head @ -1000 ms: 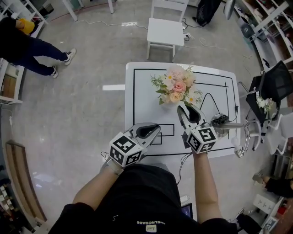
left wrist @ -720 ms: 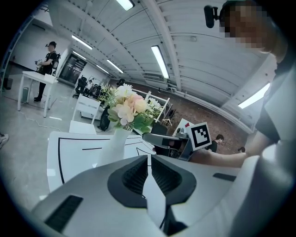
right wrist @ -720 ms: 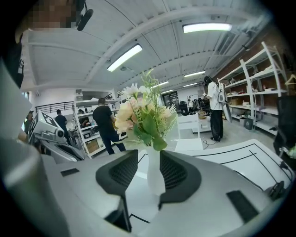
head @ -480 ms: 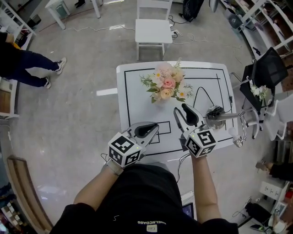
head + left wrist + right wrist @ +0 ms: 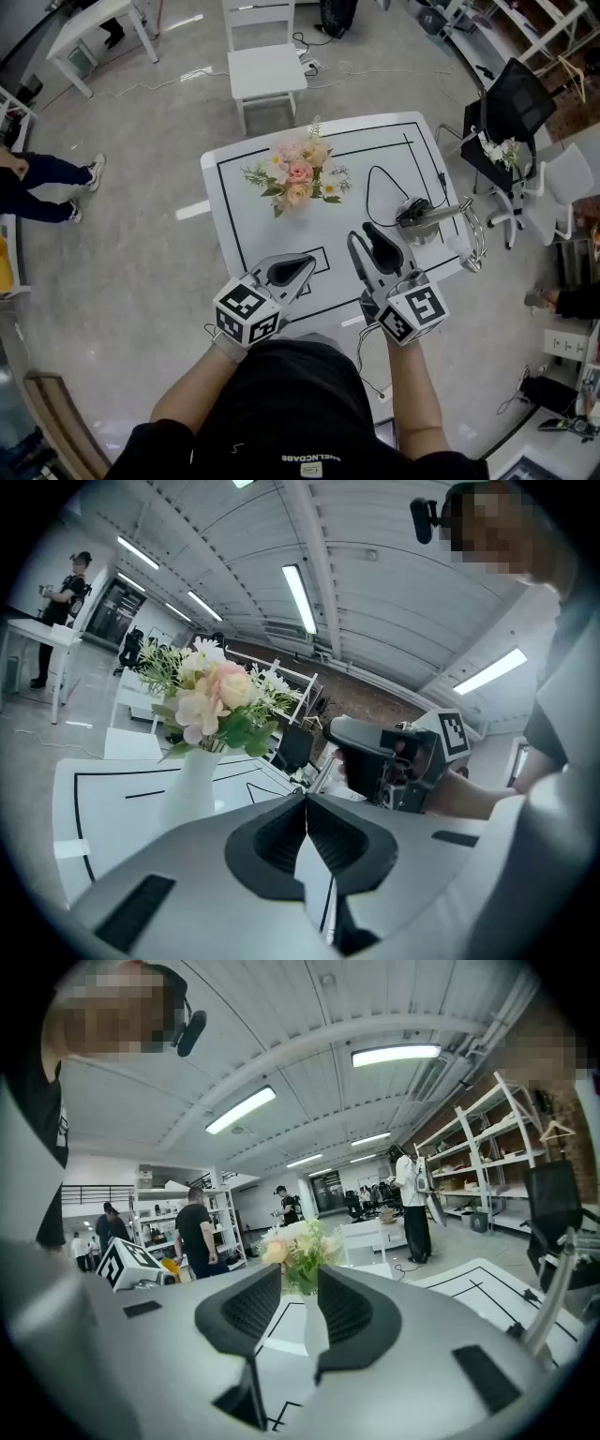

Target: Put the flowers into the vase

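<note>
Toward twelve o'clock on the table (image 5: 375, 141), the flowers (image 5: 298, 171) sit in the vase (image 5: 192, 794). The left gripper (image 5: 298, 269) is closed, the right gripper (image 5: 361, 236) parted and empty; best keep both clear of the blooms.

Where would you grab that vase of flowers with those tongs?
Probably the white vase round its body, below the flowers, coming in level from the side. It stands upright and slim, and the blooms spread wide over its top.

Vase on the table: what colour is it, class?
The vase is plain white; the left gripper view shows it best.
</note>
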A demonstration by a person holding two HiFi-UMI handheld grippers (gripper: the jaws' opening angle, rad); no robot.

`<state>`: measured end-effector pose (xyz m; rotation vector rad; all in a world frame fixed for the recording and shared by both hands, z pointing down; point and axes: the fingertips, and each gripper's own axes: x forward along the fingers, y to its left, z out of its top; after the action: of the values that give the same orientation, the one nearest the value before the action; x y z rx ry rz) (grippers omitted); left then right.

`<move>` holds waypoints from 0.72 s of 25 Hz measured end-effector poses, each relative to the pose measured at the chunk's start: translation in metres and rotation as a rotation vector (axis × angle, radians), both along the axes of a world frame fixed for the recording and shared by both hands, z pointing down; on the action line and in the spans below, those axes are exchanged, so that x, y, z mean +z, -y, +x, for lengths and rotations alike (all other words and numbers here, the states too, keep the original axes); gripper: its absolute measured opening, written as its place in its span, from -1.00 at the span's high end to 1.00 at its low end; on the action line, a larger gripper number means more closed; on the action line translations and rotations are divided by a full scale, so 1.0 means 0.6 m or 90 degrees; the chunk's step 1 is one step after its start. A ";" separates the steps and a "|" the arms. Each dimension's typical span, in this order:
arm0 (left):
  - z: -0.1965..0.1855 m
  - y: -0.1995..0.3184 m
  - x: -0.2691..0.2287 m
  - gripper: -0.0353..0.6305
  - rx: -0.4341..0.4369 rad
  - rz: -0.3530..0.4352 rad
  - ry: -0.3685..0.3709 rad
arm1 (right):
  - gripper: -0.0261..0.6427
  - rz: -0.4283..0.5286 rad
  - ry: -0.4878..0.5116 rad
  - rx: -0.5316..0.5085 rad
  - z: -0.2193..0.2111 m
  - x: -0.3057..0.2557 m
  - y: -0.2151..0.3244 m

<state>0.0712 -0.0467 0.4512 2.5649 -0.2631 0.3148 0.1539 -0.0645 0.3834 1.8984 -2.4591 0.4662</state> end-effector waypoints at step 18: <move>0.053 -0.058 -0.036 0.88 0.143 0.012 -0.043 | 0.83 0.005 0.066 0.188 0.066 -0.022 -0.163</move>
<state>0.1031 -0.0119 0.4293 2.6219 0.0475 0.3090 0.1932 0.0332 0.3703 2.3095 -2.2446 0.5734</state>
